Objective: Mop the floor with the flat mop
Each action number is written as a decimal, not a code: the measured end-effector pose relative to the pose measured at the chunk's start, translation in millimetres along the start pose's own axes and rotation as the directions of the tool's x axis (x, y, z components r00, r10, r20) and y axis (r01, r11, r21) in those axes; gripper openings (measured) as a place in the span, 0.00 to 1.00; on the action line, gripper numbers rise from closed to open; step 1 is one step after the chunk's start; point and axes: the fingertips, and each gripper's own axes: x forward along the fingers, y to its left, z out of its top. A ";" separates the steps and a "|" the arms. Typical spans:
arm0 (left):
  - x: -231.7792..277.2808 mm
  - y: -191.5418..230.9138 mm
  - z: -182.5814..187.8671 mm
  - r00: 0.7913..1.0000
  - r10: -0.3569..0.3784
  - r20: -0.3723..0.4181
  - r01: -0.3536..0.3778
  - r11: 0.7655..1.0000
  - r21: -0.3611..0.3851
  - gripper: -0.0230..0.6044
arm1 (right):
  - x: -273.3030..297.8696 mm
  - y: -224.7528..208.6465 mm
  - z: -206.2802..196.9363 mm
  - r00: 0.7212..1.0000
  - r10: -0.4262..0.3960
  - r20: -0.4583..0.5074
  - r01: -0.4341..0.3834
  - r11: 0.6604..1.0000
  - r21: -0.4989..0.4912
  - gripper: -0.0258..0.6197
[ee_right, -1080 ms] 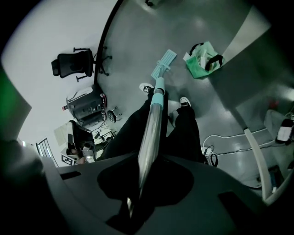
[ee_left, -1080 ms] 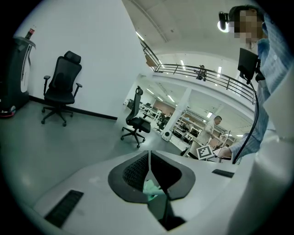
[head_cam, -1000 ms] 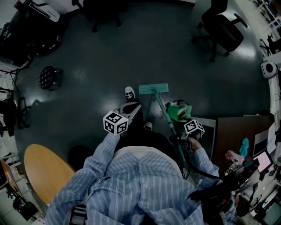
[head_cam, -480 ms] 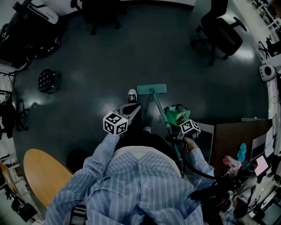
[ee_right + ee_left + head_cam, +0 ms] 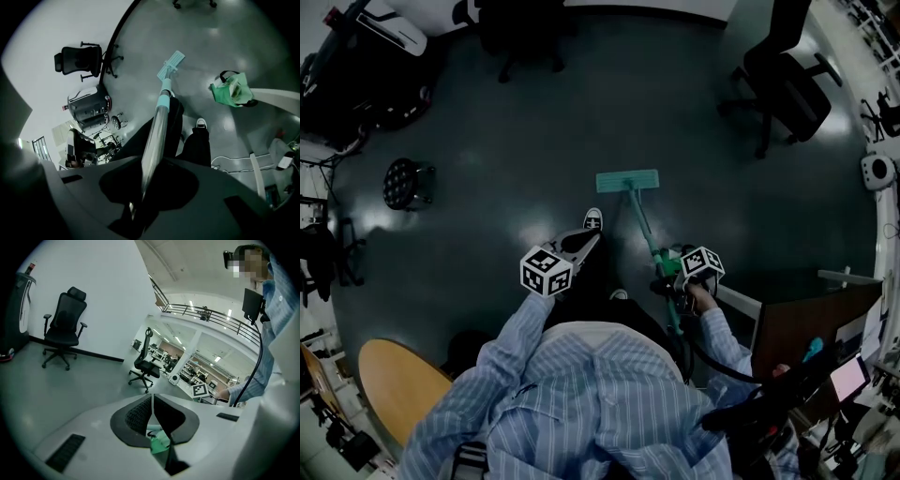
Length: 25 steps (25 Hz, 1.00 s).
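Observation:
The flat mop's teal head [image 5: 627,181] lies flat on the dark floor ahead of my feet. Its handle [image 5: 645,230] slants back toward me into my right gripper [image 5: 667,284], which is shut on it. In the right gripper view the silver handle [image 5: 157,126] runs out from between the jaws to the mop head [image 5: 170,64]. My left gripper [image 5: 577,246] hangs left of the handle, apart from it. Its jaws in the left gripper view [image 5: 152,404] are pressed together with nothing between them.
A green bag [image 5: 232,89] sits on the floor just right of the handle, beside a desk [image 5: 806,300]. My shoes [image 5: 592,219] stand left of the mop. Office chairs [image 5: 787,80] stand at the back right, a round stool [image 5: 401,169] at left, a wooden table [image 5: 394,370] near left.
The mop head has slid a little farther from me along the floor. My right gripper has come forward with the handle, close to the green bag. My left foot stepped forward.

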 end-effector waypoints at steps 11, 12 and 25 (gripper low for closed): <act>27.0 116.2 80.2 1.000 0.022 -0.014 -0.022 1.000 -0.015 0.06 | 0.0 108.1 147.9 1.000 -0.008 0.007 0.008 1.000 -0.003 0.16; 29.7 127.6 88.6 1.000 0.027 -0.009 -0.027 1.000 -0.015 0.06 | 0.1 118.5 162.1 1.000 -0.006 0.006 0.006 1.000 -0.004 0.16; 63.8 240.0 151.8 0.996 0.084 0.013 -0.083 0.993 -0.083 0.06 | -5.7 247.7 377.7 0.999 -0.048 0.017 0.049 0.998 -0.045 0.16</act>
